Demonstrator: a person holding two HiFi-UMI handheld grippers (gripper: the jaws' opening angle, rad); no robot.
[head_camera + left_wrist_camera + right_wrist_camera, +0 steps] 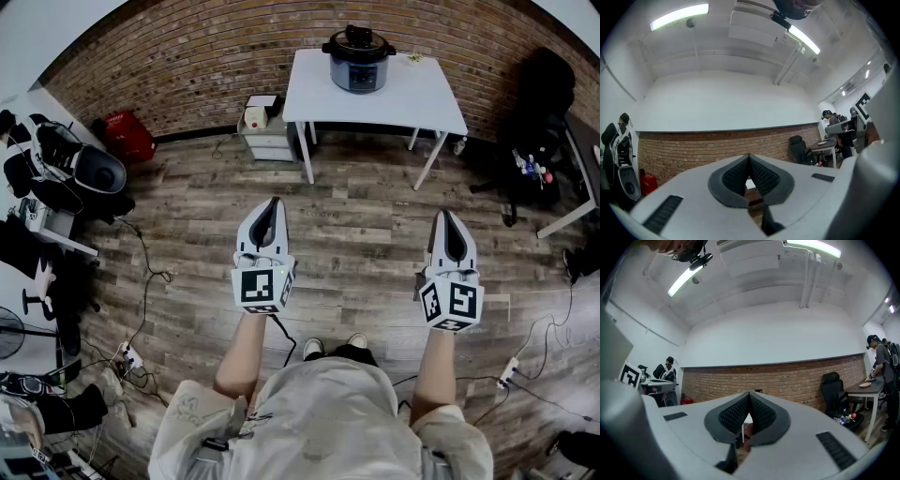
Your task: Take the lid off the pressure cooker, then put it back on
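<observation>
A black and silver pressure cooker (357,62) stands with its black lid (357,43) on, on a white table (375,94) against the brick wall, far ahead in the head view. My left gripper (270,202) is held out level over the wooden floor, jaws shut with nothing between them. My right gripper (448,217) is beside it, also shut and empty. Both are well short of the table. In the left gripper view the left gripper (749,157) hides the cooker. In the right gripper view the right gripper (749,394) covers most of the table.
A small white drawer unit (265,131) stands left of the table. A black office chair (539,103) and a second desk (581,169) are at right. Bags, a red case (128,136) and cables (141,281) lie along the left. People stand in the background (881,366).
</observation>
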